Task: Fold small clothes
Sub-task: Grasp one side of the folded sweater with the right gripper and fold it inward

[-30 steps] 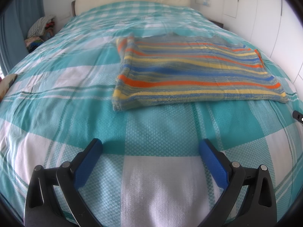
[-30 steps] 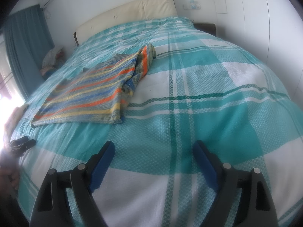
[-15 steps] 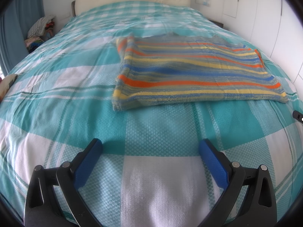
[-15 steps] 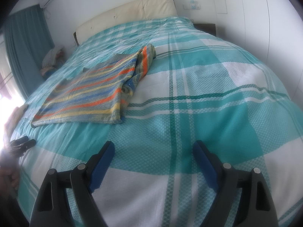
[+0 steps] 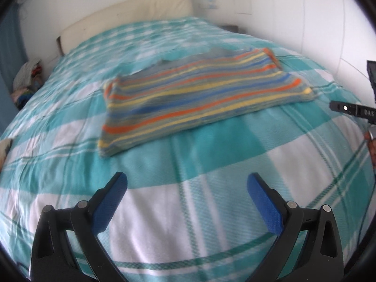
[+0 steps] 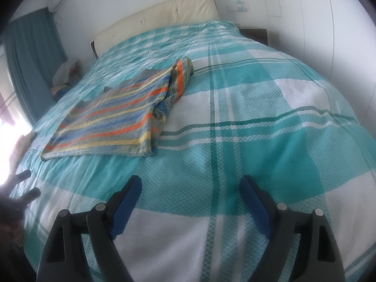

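Note:
A striped garment point(image 5: 197, 98) in orange, yellow, blue and grey lies folded flat on the teal and white checked bed point(image 5: 188, 211). It also shows in the right wrist view point(image 6: 122, 115), up and to the left. My left gripper point(image 5: 186, 185) is open and empty, hovering over the bedspread short of the garment's near edge. My right gripper point(image 6: 190, 185) is open and empty over bare bedspread, to the right of the garment. The right gripper's tip point(image 5: 352, 110) shows at the right edge of the left wrist view.
A cream headboard point(image 6: 159, 16) stands at the far end of the bed. A pile of clothes point(image 5: 28, 80) sits by the teal curtain point(image 6: 30, 65) at the left. White wardrobe doors point(image 6: 317, 23) line the right side. A dark nightstand point(image 6: 255, 34) is at the far right.
The left wrist view has swung and blurred: the garment now sits tilted and more centred, and the right gripper's tip shows further into that view. The right wrist view has barely changed.

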